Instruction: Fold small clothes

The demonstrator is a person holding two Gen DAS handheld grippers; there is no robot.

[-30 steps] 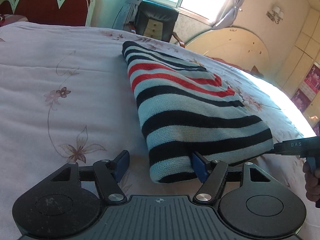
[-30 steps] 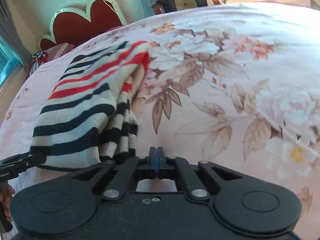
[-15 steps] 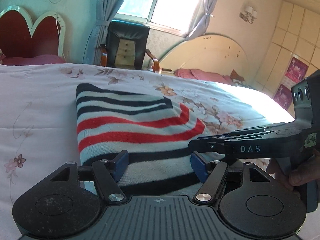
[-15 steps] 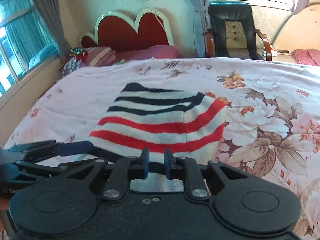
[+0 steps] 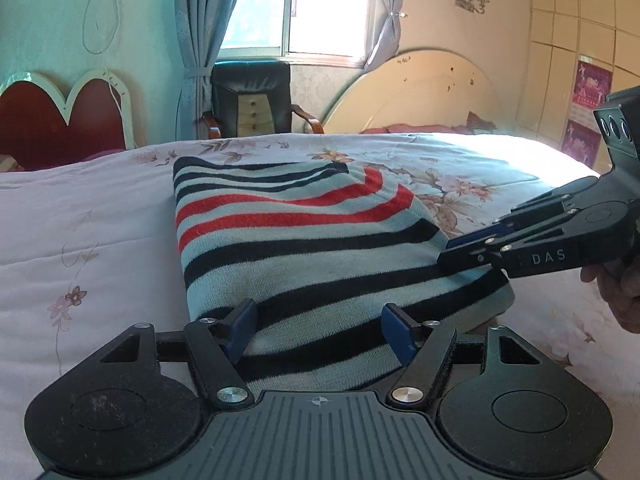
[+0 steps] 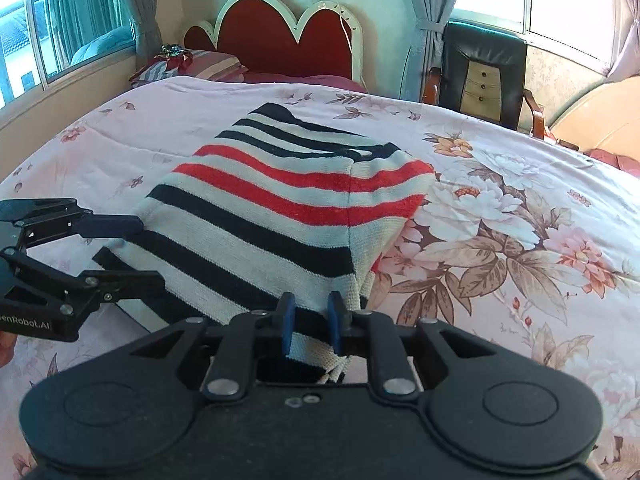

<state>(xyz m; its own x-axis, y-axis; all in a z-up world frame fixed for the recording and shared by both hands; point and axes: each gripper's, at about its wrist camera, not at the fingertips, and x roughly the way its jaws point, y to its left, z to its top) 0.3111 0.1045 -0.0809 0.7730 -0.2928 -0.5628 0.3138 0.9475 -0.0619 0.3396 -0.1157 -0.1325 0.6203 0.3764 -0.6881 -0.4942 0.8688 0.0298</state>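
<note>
So a big bed is seen filling most of both views, covered with a pale pink floral quilt. At the far end a red heart-shaped headboard is set against the wall, with a black armchair parked under the curtained window.

The task's thing, a folded striped sweater (navy, red and pale bands), is laid flat on the quilt near the closest edge of the bed, well short of the headboard.

The left gripper is held released, jaws spread wide over the sweater's near hem; the blue pads aren't seen pressing on the fabric.

The right gripper is parked at the sweater's near right corner with its jaws only a little apart. A strip of the knit is seen between the pads, but they don't look pinched onto it, so it's read as let go rather than grasping. A bit of a hand is caught behind it in the left view.
</note>
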